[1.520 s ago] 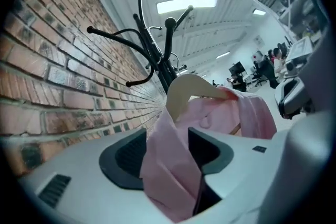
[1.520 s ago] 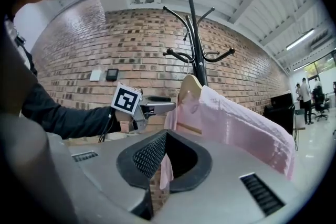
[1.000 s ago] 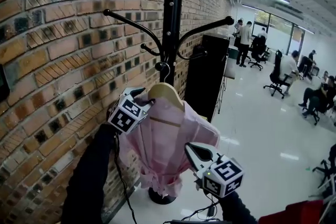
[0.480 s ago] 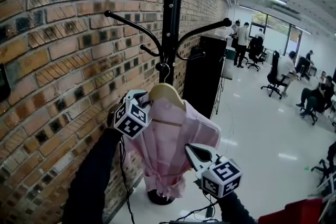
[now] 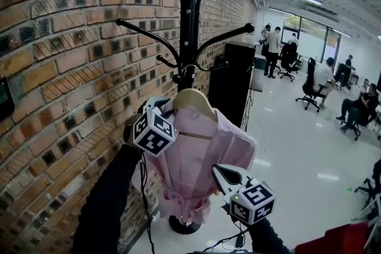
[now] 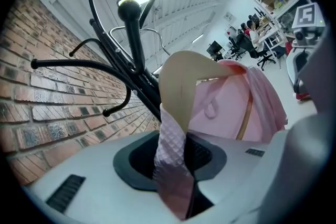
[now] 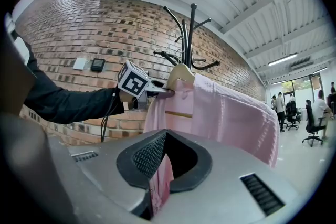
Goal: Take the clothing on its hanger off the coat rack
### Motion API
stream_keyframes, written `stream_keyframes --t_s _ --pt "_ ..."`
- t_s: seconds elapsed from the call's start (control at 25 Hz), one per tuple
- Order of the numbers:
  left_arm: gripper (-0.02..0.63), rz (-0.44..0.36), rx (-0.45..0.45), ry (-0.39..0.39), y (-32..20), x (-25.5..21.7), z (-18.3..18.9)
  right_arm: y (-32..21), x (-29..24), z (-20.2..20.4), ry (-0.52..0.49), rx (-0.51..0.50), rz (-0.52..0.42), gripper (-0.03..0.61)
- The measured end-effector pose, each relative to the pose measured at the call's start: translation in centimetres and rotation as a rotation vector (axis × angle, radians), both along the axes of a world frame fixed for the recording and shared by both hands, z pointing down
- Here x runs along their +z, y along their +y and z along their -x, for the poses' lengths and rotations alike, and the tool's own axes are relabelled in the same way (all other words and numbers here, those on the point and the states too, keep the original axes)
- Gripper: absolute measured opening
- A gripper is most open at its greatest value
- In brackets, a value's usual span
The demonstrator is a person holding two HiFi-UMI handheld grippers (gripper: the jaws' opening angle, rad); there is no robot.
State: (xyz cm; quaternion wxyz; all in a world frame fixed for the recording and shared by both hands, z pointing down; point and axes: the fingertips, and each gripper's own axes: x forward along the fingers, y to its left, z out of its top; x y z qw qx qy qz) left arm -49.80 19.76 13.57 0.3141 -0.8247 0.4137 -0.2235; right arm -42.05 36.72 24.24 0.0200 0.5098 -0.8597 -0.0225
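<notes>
Grip made, lift pending: pink shirt (image 5: 199, 157) on pale wooden hanger (image 5: 193, 100) hung low on black metal coat rack (image 5: 189, 21); left hand-held gripper (image 6: 176, 165) clamped on shoulder cloth beside rack, right hand-held gripper (image 7: 157, 186) pinching lower cloth; next, hook raised clear.

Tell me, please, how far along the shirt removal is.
Done: the left gripper is shut on the hanger end through the pink shirt. In hand: the right gripper pinches the shirt's lower fabric. Left: the hanger looks still hooked on the coat rack; lifting it clear remains.
</notes>
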Motion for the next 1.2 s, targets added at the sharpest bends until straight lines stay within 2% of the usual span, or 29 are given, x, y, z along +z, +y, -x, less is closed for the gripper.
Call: stream_keyframes --t_s 0.44,0.6,0.72,0.92,1.2 --pt "0.135 0.067 0.000 -0.030 2.5 2.6 -5.2 0.7 0.4 -4.0 -0.034 0.039 -0.005 -0.023" --pt "0.135 0.089 -0.015 -0.035 5.8 3.6 -8.6 3.3 0.4 -7.3 -0.056 0.030 -0.006 -0.023" --pt "0.135 0.095 -0.028 -0.057 8.7 4.5 -13.6 5.8 0.6 -12.2 -0.063 0.020 -0.015 -0.023" --pt "0.135 0.108 -0.078 -0.092 12.1 6.0 -22.8 9.9 0.8 -22.6 -0.070 0.009 -0.027 -0.023" --pt "0.135 0.108 -0.152 -0.060 14.4 6.3 -33.4 13.3 1.5 -36.6 -0.095 0.022 -0.030 -0.023"
